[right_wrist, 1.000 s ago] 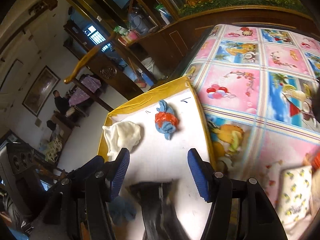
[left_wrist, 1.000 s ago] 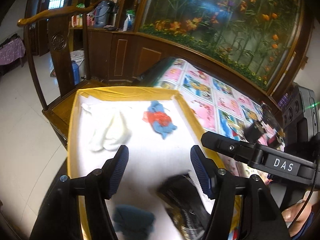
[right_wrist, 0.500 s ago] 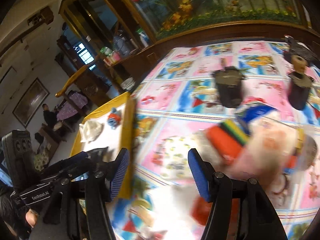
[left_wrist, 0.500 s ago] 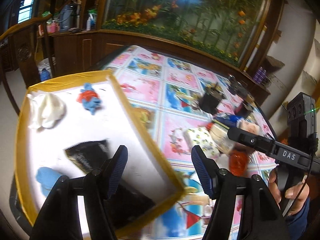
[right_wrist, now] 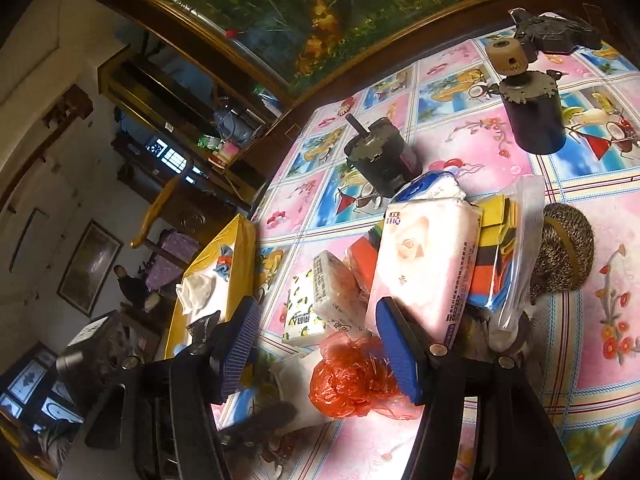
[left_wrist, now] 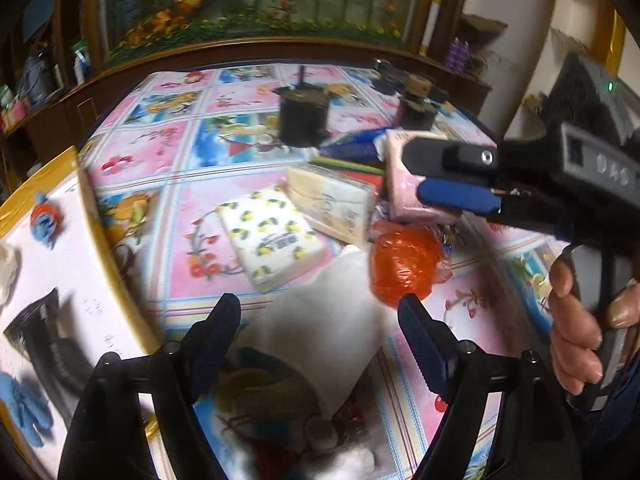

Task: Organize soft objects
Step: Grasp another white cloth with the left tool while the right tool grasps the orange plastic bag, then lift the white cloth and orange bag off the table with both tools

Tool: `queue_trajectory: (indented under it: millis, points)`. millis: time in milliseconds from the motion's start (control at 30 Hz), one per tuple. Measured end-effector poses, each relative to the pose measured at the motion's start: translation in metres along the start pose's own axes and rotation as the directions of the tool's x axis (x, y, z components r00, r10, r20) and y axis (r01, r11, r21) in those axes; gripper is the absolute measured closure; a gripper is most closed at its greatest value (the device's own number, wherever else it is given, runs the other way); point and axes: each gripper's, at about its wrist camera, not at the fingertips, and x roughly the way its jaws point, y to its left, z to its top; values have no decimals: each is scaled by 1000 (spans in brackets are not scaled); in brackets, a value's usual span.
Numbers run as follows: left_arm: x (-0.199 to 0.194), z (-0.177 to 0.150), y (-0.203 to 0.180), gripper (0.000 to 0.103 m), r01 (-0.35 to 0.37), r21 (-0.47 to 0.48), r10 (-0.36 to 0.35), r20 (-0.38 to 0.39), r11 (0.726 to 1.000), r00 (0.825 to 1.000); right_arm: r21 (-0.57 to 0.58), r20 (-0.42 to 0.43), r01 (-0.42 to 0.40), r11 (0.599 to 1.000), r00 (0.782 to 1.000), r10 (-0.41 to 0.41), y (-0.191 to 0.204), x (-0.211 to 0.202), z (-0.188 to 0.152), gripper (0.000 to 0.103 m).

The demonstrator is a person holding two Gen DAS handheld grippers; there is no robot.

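A pile of soft things lies on the patterned tablecloth: a lemon-print tissue pack, a beige tissue pack, a pink tissue pack and a crumpled orange plastic bag. My left gripper hovers over a white sheet. Its jaws are opening and the pads touch nothing. My right gripper stands open just above the orange bag, its right finger in front of the pink pack. In the left wrist view the right gripper reaches in from the right, held by a hand.
A yellow-rimmed tray at the left holds a blue-and-red cloth toy, a white cloth, a black item and a blue item. Behind the pile stand two dark motors, bagged striped sponges and a wire scourer.
Both grippers have swung from over the tray to the right, to the pile on the tablecloth. The left jaws stand wider than before. The right jaws look unchanged.
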Motion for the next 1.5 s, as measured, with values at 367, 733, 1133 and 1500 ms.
queue_trajectory:
  millis: [367,733,1133,1500]
  points:
    - [34,-2,-22,55,-14,46,15,-32,999,999,3,2,-11,1000,1000,11,1,-2,-1,36]
    - [2,-34,17,83,-5,-118,4,-16,993,1000,-129,-106,68,989,991,-82,21,23,-16,34]
    - [0,-38,18,83,-11,-126,11,4,992,1000,-442,-179,284,851,902,-394,36,61,-50,34]
    - [-6,-41,24,87,8,-160,-1,45,987,999,-398,-88,243,885,950,-300,44,37,-41,52]
